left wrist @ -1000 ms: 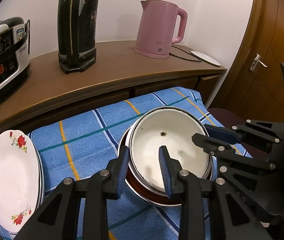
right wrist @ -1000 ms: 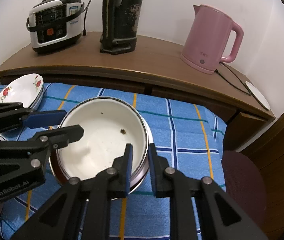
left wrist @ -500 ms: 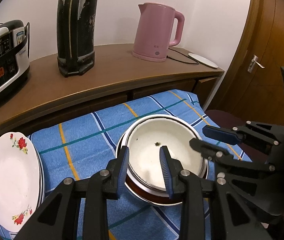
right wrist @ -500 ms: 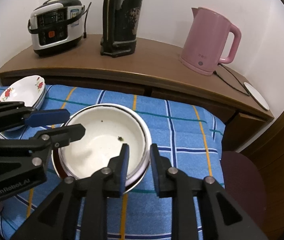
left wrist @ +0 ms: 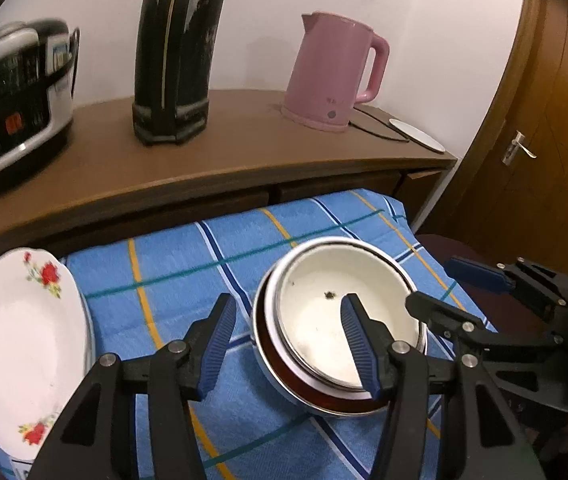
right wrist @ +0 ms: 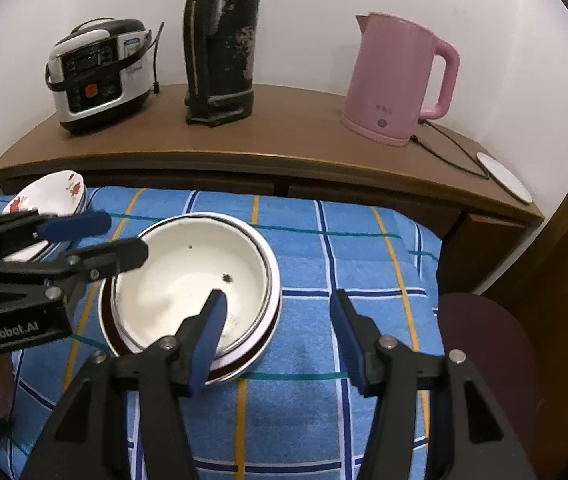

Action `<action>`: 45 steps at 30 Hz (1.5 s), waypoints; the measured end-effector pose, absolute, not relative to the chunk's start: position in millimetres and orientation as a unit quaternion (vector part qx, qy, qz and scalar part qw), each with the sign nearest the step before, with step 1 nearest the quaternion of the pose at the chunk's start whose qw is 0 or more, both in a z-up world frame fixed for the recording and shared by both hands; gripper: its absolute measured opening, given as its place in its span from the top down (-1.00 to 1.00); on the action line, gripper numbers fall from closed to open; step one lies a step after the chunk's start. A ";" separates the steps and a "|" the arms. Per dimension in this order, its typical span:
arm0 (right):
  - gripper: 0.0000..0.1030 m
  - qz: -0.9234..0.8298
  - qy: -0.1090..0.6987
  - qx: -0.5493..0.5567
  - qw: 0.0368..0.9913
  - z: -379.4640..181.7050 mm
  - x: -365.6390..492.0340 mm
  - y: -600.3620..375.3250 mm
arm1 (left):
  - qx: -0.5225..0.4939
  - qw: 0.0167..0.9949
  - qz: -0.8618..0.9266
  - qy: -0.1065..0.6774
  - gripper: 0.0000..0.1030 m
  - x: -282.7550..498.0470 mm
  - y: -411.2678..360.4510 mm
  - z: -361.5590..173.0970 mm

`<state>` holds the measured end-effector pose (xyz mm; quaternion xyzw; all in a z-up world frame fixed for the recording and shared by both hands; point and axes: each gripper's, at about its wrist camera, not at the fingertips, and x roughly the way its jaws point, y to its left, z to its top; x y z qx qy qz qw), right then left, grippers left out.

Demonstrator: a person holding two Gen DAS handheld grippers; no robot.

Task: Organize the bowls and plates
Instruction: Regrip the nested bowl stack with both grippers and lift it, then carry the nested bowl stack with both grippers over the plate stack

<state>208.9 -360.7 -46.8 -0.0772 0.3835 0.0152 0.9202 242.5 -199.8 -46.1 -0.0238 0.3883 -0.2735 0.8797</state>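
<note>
Both grippers, left (left wrist: 286,344) and right (right wrist: 278,330), have just spread their jaws off the white bowl's (right wrist: 192,280) rim (released, pads clear). It sits nested in the bowl stack on the blue-checked surface (right wrist: 344,264); stacking looks done.

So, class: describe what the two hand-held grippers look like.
Both the left hand-held gripper and the right hand-held gripper are matte black linkage frames with silver pivot bolts and ribbed blue finger pads. The left one's body carries white "GenRobot.AI" lettering.
</note>
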 end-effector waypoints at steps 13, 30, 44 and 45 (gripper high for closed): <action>0.00 0.031 0.432 -0.034 0.901 -76.1 228.2 -366.5 | -0.003 0.855 -0.276 0.440 -0.12 247.4 -212.6 -73.6; 0.60 0.043 0.443 -0.032 0.895 -80.7 237.4 -352.5 | -0.001 0.857 -0.248 0.452 -0.10 245.4 -207.1 -71.3; 0.63 0.063 0.438 -0.044 0.896 -69.2 243.6 -330.3 | -0.022 0.865 -0.212 0.454 0.15 242.6 -177.3 -64.6; 0.63 0.066 0.438 -0.047 0.895 -67.7 244.0 -327.2 | -0.025 0.867 -0.210 0.452 0.15 242.3 -174.2 -63.2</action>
